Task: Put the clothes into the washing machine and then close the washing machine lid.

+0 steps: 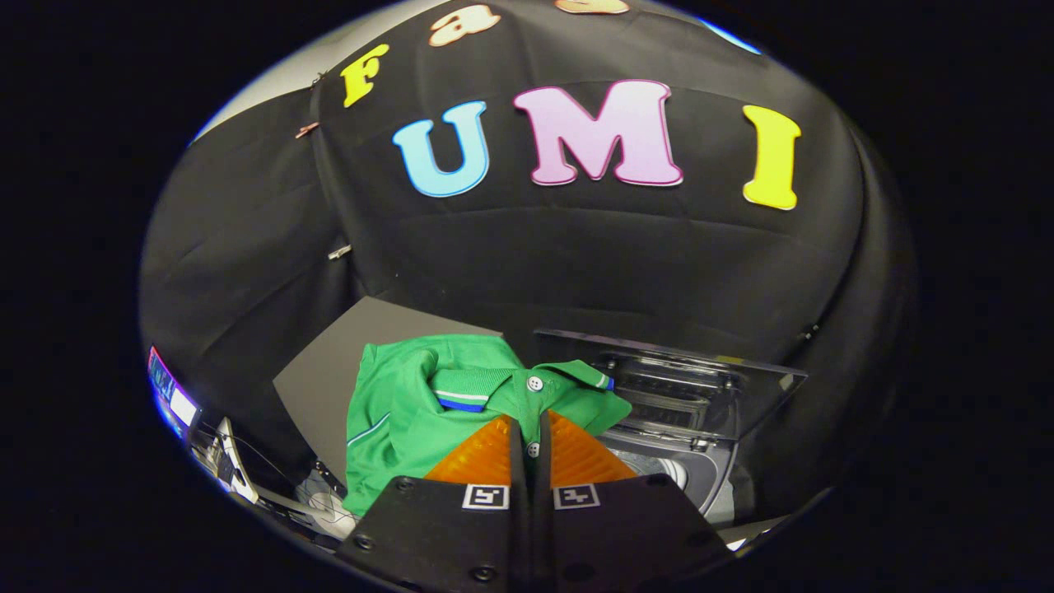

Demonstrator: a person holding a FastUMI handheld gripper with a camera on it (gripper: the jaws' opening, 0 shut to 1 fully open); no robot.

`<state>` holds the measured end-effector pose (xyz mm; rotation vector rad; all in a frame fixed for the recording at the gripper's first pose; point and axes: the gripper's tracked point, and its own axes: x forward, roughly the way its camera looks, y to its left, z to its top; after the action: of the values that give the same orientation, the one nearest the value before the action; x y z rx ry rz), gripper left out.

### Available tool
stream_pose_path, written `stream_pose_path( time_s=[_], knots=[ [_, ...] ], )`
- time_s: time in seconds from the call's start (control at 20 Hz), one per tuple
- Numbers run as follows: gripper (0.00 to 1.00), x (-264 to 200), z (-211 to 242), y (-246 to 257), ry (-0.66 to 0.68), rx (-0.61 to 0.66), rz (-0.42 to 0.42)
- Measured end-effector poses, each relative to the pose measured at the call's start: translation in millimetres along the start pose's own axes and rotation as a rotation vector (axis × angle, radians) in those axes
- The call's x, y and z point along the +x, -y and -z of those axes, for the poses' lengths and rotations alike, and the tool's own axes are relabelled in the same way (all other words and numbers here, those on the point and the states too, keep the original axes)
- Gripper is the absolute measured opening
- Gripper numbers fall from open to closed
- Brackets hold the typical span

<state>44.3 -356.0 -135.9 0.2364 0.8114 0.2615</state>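
Right up close, the gripper [527, 449] has its two orange ribbed fingers [482, 457] drawn nearly together, and a thin fold of green cloth runs up the narrow slit between them. A white button sits right in that slit, so my read is that the jaws are clenched on the button strip of the green polo shirt [412, 403], pinching it from both sides.

Just ahead of the fingertips, the shirt's collar [469, 387] spreads out, with a blue and white stripe along its edge and a second button above the first. The bulk of the shirt hangs and bunches to the left of the fingers. It looks like soft, light knit: it will drape, sag and swing, never hold a shape. The doubled button strip and collar are the thickest, firmest part, so that is a sound place to hold; a pinch on a single thin layer could slip. Loose tails may well catch on a rim, I'd judge.

Behind the shirt, a grey board [329, 379] lies flat.

To the right, beyond the fingers, the washing machine [700, 469] stands open, its drum mouth showing pale below, and its clear lid [700, 379] is raised behind the opening. The shirt is not in the drum yet; its right edge hangs beside the opening.
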Motion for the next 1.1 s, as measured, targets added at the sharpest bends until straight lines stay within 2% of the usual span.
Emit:
stream_pose_path(
  time_s=[0.4,0.5,0.6,0.7,0.9,1.1],
  knots=[
    [0.05,-7,8,52,-0.018,-0.021,0.020],
    [0.05,15,28,57,-0.044,-0.056,0.008],
    [0.05,43,69,74,-0.129,-0.100,0.021],
    [0.05,61,99,80,-0.200,-0.047,0.013],
    [0.05,71,129,91,-0.259,0.017,0.043],
    [0.05,95,163,106,-0.328,0.167,0.112]
  ],
)
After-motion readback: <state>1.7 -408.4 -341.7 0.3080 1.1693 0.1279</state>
